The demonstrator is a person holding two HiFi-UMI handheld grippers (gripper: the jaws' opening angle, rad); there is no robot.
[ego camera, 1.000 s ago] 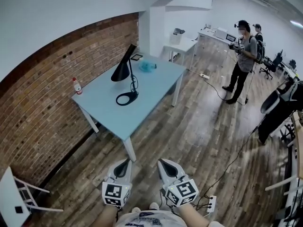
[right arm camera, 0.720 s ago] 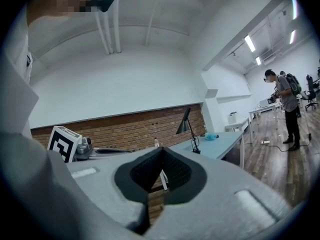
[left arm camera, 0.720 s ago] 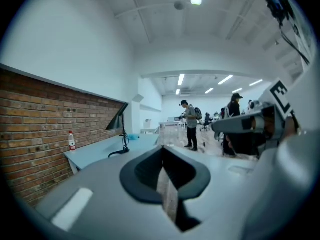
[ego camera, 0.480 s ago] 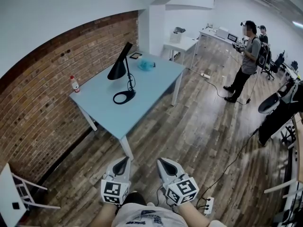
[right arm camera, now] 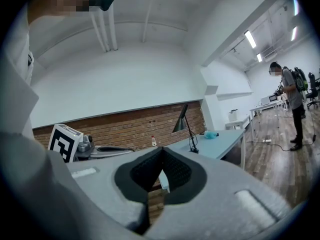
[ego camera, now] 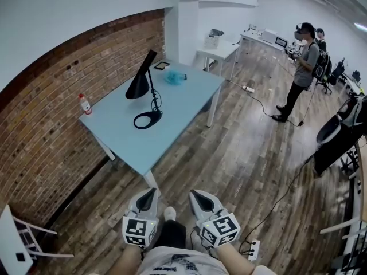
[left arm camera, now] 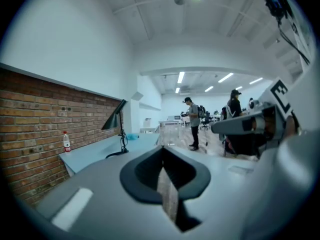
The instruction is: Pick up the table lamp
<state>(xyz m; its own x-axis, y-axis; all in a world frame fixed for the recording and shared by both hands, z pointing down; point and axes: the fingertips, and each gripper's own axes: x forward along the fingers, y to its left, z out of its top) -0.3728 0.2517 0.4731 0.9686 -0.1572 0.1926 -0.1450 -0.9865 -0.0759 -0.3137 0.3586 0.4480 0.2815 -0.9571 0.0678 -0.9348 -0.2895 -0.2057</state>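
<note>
- Head view looks down on a wooden floor [ego camera: 252,165], with a brick wall [ego camera: 51,130] running along the left
- A light blue surface [ego camera: 178,105] stands against that wall, ahead of the person and well apart from both grippers
- A bystander [ego camera: 302,67] stands on the floor far off to the right, beyond the surface
- The table lamp [ego camera: 139,86], black, stands upright near the middle of the surface, its round base flat on the top and its cone shade on the wall side
- The left gripper [ego camera: 151,193] and the right gripper [ego camera: 196,195] sit side by side low in the view, above the floor, both pointing toward the surface; each gripper's own view shows its fingers pressed together with nothing between them
- A small bottle [ego camera: 85,103] with a red cap stands at the wall-side edge of the surface, apart from the lamp
- A crumpled teal thing [ego camera: 175,77] lies toward the far end of the surface, past the lamp
</note>
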